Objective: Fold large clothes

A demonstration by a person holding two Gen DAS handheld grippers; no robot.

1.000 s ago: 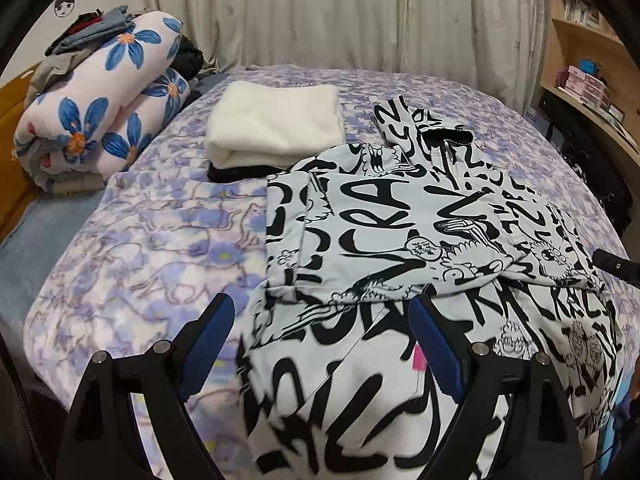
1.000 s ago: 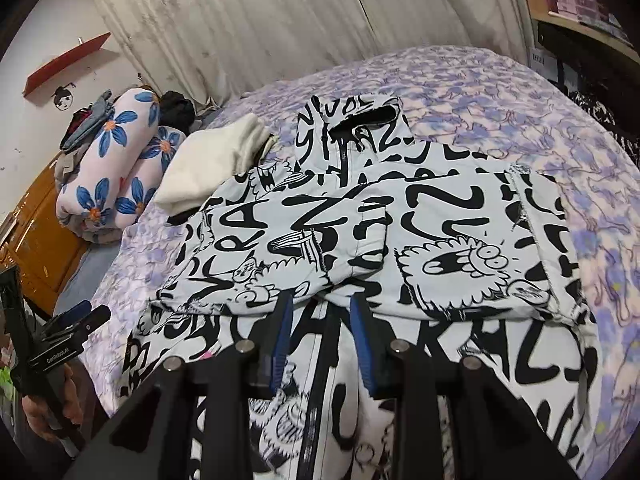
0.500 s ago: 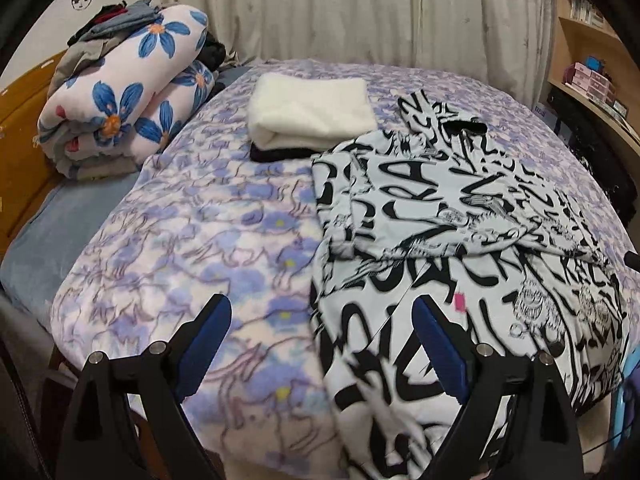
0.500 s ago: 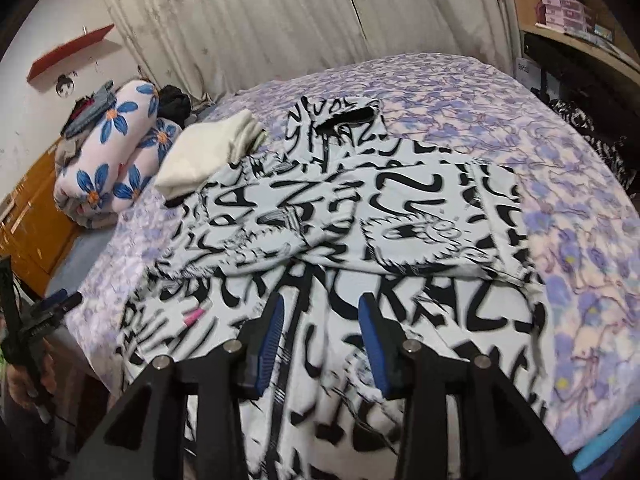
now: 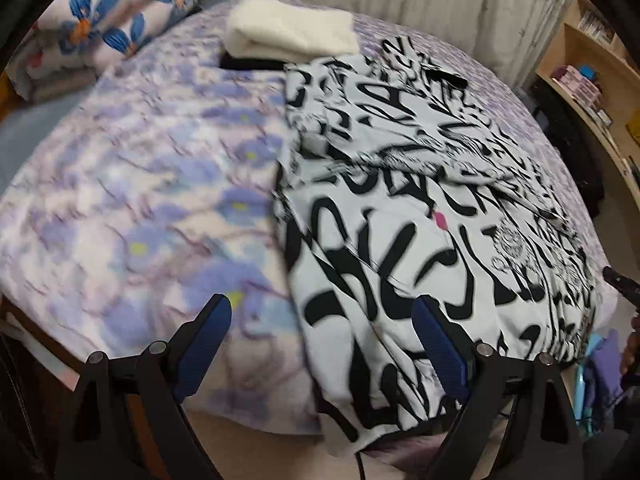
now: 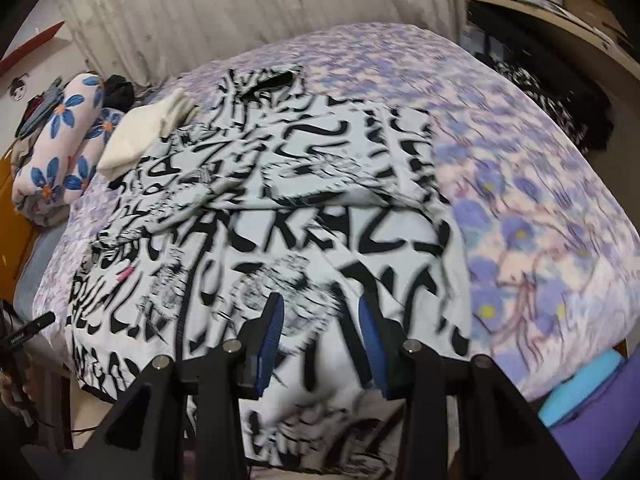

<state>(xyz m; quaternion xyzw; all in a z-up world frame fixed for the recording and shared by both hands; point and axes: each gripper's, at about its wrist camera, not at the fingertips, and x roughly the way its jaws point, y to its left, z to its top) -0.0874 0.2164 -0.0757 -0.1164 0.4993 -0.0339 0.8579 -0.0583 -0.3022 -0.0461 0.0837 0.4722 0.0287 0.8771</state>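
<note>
Presently the left claw [image 5: 322,344] stands wide open over the near left edge of the jacket [image 5: 420,208], one pad above bare bedspread [image 5: 152,200], the other above printed cloth, nothing gripped. The right claw [image 6: 320,332] hangs with its jaws partly apart and empty over the jacket's near hem, right of its middle. The jacket lies flat on the bed, long axis running from the near edge away to the hood [image 6: 260,80] at the far end, sleeves folded across the chest, hem spilling over the bed's near side. Each claw is nearest its own hem corner, so the hem looks like the next hold. Beyond the jacket's far left corner a folded cream blanket [image 5: 288,36] touches it; a flowered quilt roll [image 6: 60,144] lies farther left. Nothing blocks the hem.
</note>
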